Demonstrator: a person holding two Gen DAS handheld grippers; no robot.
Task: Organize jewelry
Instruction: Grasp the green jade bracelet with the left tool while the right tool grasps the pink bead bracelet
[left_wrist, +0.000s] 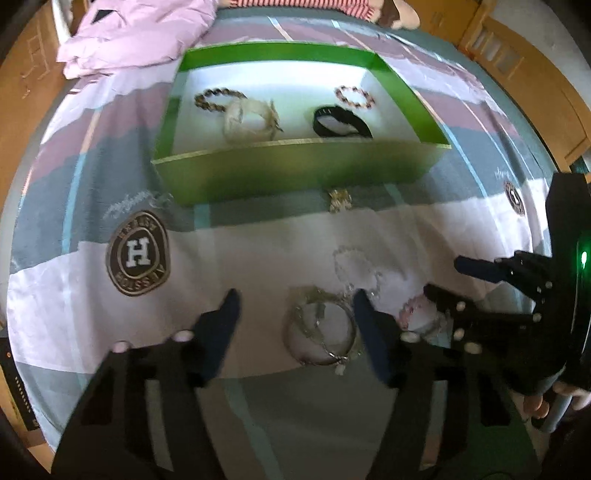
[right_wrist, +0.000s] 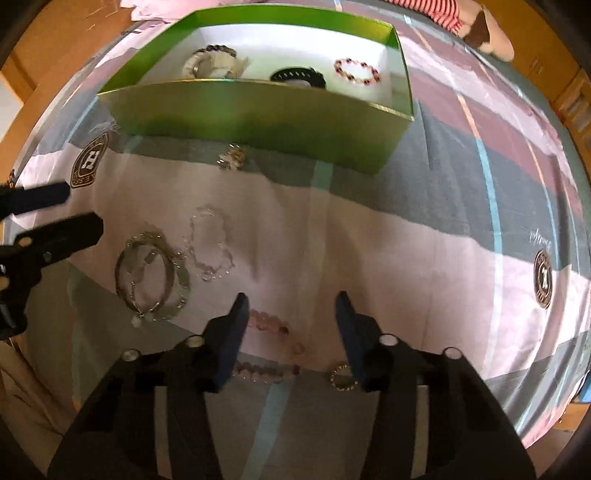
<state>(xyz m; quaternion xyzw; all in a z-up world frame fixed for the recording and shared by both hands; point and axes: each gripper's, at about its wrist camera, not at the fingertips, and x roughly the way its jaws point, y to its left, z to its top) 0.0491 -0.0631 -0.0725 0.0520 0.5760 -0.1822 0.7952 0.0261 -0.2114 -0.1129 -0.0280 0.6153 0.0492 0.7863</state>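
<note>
On the bedsheet lies a silver bangle with a charm chain (left_wrist: 319, 328) (right_wrist: 147, 277). My left gripper (left_wrist: 295, 299) (right_wrist: 74, 210) points down over it, open; one finger is at the bangle's right edge and the other well clear. A pink bead bracelet (right_wrist: 269, 347) (left_wrist: 413, 314) lies between the fingers of my right gripper (right_wrist: 291, 299) (left_wrist: 448, 278), which is open and not pressing on it. A small gold ring (right_wrist: 344, 376) sits by its right finger. The green box (left_wrist: 295, 166) (right_wrist: 258, 110) holds a brown bead bracelet (left_wrist: 218, 99), a pale bangle (left_wrist: 251, 122), a black bracelet (left_wrist: 341, 123) and a red bead bracelet (left_wrist: 354, 96).
A clear bead bracelet (right_wrist: 210, 243) (left_wrist: 354, 266) and a small gold piece (right_wrist: 232, 157) (left_wrist: 340, 201) lie on the sheet in front of the box. Folded pink cloth (left_wrist: 136, 33) sits at the far left. Wooden furniture surrounds the bed. A person's hand (left_wrist: 535, 402) holds the right gripper.
</note>
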